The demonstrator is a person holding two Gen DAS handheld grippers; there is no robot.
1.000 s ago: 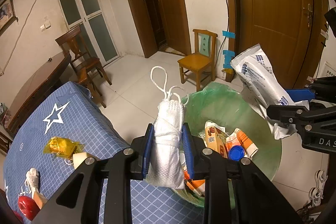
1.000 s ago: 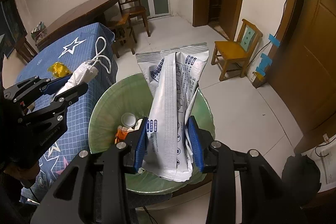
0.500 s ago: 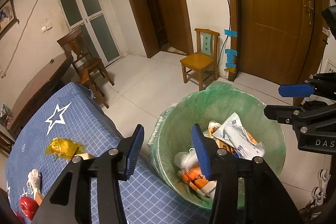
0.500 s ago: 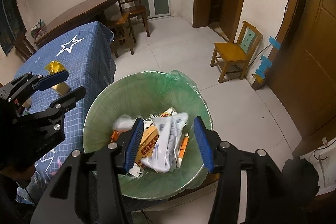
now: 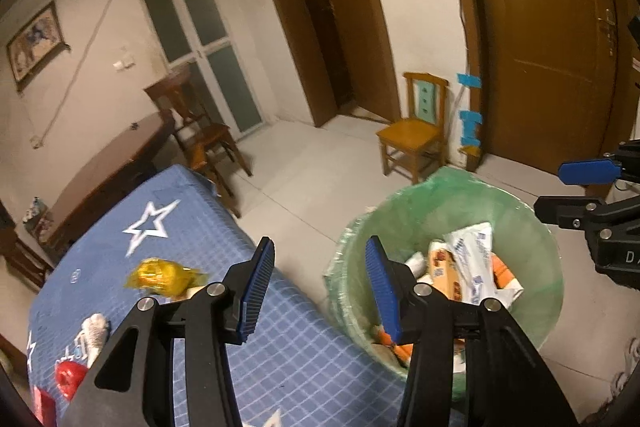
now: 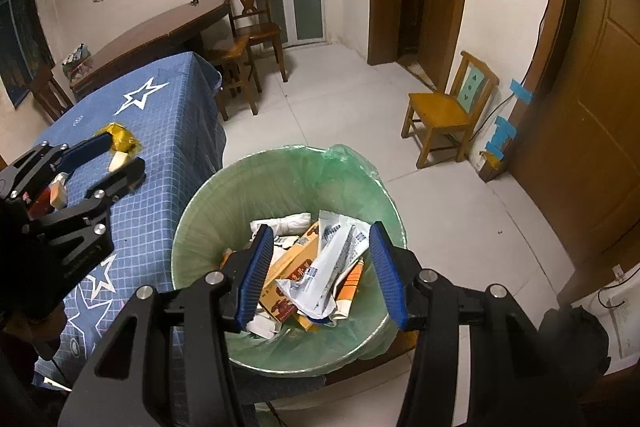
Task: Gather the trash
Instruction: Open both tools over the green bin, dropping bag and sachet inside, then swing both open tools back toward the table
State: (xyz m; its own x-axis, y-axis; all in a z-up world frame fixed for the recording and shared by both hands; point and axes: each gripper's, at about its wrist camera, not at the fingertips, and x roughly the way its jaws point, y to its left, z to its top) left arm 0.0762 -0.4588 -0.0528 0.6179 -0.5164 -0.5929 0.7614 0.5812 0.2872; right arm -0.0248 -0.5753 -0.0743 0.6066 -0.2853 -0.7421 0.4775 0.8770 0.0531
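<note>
Green film lines the round trash bin (image 6: 280,187), and the rubbish lies heaped at its bottom — a white pouch (image 6: 336,259) with blue print too small to read, a tan carton (image 6: 292,263) beneath it, an orange-and-white tube (image 6: 350,281) at the pouch's 4 o'clock and a knotted white wad (image 6: 286,223) at its 11 o'clock. The right gripper (image 6: 322,267) hangs over this heap, its ribbed blue pads spread apart with nothing between them. The left gripper (image 5: 320,287) is likewise spread wide and empty, over the edge of the blue checked tablecloth (image 5: 168,211) with its white stars. On that cloth, at the bin's 9 o'clock, sit a crinkled yellow wrapper (image 5: 160,277) and a red object (image 5: 70,379). "DA" shows on the right gripper's black body — the rest is cut off.
</note>
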